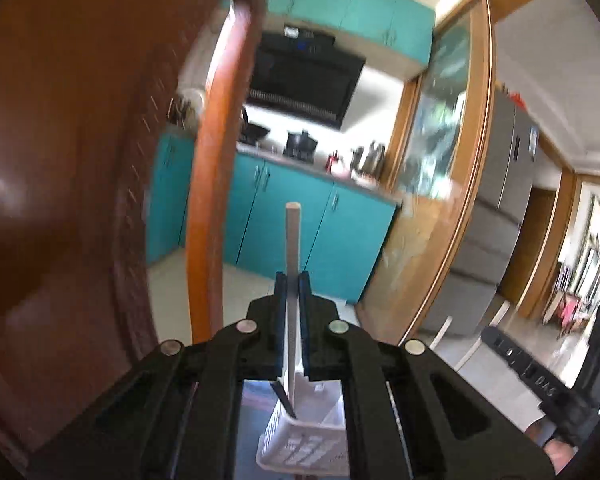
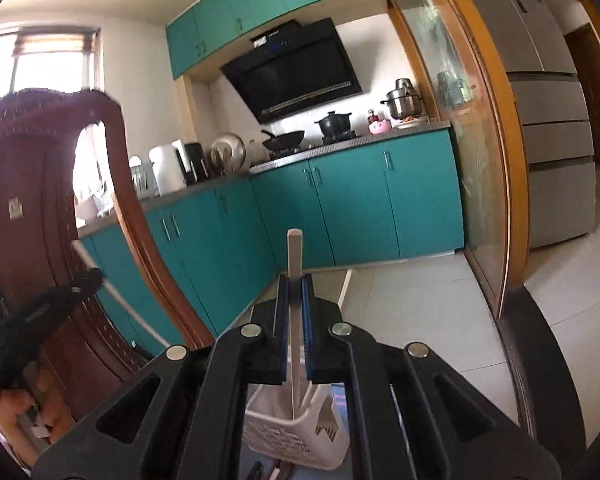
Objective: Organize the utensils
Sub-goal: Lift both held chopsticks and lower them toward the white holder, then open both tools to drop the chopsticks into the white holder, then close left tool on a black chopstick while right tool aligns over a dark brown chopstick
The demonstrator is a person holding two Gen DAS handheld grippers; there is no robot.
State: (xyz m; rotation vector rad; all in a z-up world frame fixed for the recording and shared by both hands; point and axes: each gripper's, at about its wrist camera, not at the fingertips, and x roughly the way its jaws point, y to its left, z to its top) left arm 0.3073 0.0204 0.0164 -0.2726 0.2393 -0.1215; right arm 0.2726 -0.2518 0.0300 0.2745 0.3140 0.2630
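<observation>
In the left wrist view my left gripper (image 1: pixel 293 277) is shut on a pale wooden chopstick (image 1: pixel 293 236) that stands upright between the blue pads. Its lower end hangs over a white slotted utensil basket (image 1: pixel 300 438), next to a dark utensil tip (image 1: pixel 283 396). The right wrist view is much the same: my right gripper (image 2: pixel 295 279) is shut on another pale chopstick (image 2: pixel 294 252), whose lower end reaches down to the white basket (image 2: pixel 296 436). Each view catches the other gripper at its edge, the right one (image 1: pixel 534 378) and the left one (image 2: pixel 40 314), each held by a hand.
A dark wooden chair back (image 1: pixel 208 200) rises close on the left. Teal kitchen cabinets (image 2: pixel 340 204) with pots on the counter lie ahead. A glass sliding door (image 2: pixel 476 184) and a grey fridge (image 2: pixel 556 140) stand to the right. Pale floor tiles (image 2: pixel 420 312) lie below.
</observation>
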